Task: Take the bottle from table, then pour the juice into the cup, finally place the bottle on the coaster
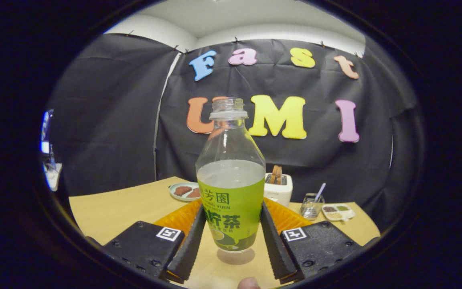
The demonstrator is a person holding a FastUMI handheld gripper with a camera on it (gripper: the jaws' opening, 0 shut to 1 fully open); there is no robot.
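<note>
One bottle upright, clamped between two fingers, above table.

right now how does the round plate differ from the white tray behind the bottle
The round plate lies beyond one side of the bottle, the white tray beyond the other. The plate holds two brown pieces; the tray has several compartments with mixed fillings. Both rest on the table. The tongs grip the bottle.

My fingers cover both lower sides of the bottle, which blocks the middle of the orange mat. The far tray's fillings at right are too small to identify.
</note>
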